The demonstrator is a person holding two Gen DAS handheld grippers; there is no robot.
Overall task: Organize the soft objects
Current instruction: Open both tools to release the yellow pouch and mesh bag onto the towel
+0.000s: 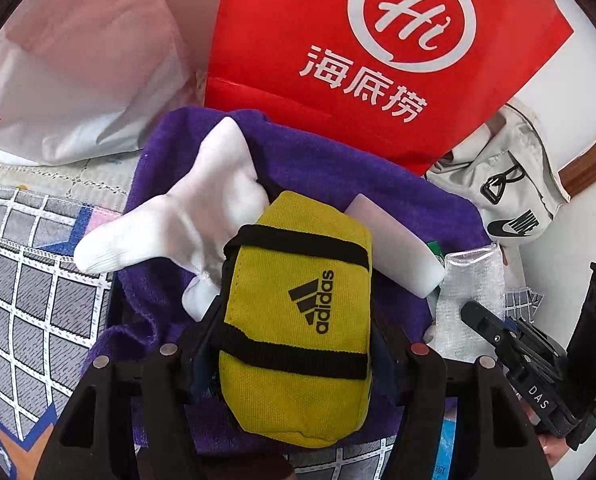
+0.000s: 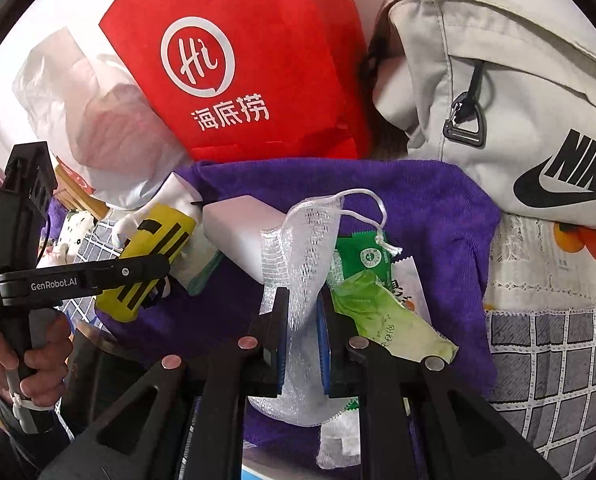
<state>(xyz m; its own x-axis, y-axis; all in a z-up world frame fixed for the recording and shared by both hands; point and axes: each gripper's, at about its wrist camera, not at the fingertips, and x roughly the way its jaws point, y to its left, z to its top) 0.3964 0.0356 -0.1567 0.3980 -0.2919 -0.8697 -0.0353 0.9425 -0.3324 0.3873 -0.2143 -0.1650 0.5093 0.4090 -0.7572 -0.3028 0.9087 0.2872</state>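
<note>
My left gripper (image 1: 295, 320) is shut on a yellow Adidas pouch (image 1: 298, 312) with black straps, held over a purple towel (image 1: 330, 168). A white sock (image 1: 185, 220) lies on the towel just left of the pouch, and a white foam block (image 1: 390, 244) lies to its right. My right gripper (image 2: 302, 312) is shut on a white mesh drawstring bag (image 2: 298, 248) above the same purple towel (image 2: 426, 208). The pouch (image 2: 153, 248) and the left gripper (image 2: 97, 276) show at the left of the right wrist view. The mesh bag (image 1: 470, 288) and right gripper (image 1: 510, 336) show at the right of the left wrist view.
A red paper bag (image 1: 358, 60) stands behind the towel, a white plastic bag (image 1: 77, 72) to its left, a grey Nike bag (image 2: 518, 100) to its right. Green and white snack packets (image 2: 374, 280) lie on the towel. A grey checked bedsheet (image 1: 29, 300) lies underneath.
</note>
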